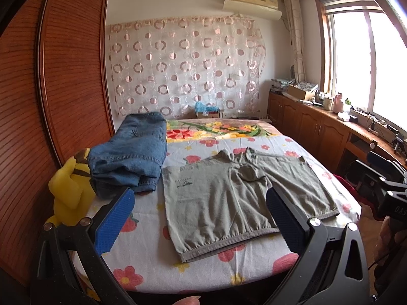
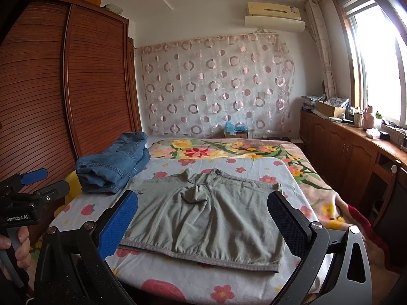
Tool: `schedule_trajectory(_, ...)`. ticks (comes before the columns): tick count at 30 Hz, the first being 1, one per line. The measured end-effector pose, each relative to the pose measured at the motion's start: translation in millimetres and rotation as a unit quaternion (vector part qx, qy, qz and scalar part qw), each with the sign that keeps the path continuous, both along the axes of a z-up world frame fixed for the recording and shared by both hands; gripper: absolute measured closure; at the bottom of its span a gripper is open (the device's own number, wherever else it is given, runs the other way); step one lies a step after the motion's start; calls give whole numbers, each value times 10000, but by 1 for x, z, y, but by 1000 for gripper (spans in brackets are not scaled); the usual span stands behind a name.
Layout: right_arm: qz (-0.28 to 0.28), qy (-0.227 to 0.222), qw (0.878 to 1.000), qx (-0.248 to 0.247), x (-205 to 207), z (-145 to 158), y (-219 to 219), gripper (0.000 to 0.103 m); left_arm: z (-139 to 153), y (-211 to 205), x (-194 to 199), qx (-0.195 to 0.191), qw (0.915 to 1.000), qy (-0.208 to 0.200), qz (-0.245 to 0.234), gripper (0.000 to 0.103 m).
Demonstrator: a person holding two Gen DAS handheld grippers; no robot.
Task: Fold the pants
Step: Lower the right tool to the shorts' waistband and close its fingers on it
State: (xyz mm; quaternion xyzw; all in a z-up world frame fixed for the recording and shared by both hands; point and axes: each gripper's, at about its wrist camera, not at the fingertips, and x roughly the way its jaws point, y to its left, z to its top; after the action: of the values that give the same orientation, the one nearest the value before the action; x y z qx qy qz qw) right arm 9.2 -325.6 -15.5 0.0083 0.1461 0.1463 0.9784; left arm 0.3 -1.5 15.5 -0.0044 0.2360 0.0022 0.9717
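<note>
Grey-green pants (image 1: pixel 229 198) lie spread flat on the flowered bed (image 1: pixel 203 261), waistband toward the far side and hems toward me. My left gripper (image 1: pixel 201 218) hovers open above the near edge of the bed, with nothing between its blue pads. In the right wrist view the same pants (image 2: pixel 203 218) sit centred between the fingers of my right gripper (image 2: pixel 203 218), which is open and held above the hem side. The left gripper (image 2: pixel 33 185) shows at the left edge there, held by a hand.
Folded blue jeans (image 1: pixel 129 157) lie at the bed's left, next to a yellow plush toy (image 1: pixel 68 190). A wooden wardrobe (image 1: pixel 63 76) stands on the left. Low wooden cabinets (image 1: pixel 318 127) with clutter run under the window on the right. A floral blanket (image 2: pixel 229 150) covers the far end.
</note>
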Motion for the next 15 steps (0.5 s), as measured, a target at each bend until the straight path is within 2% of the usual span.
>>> schedule_trajectory(15, -209, 575, 9978, -250, 24, -20, -14, 1, -55, 17, 26, -153, 9983, 550, -100, 0)
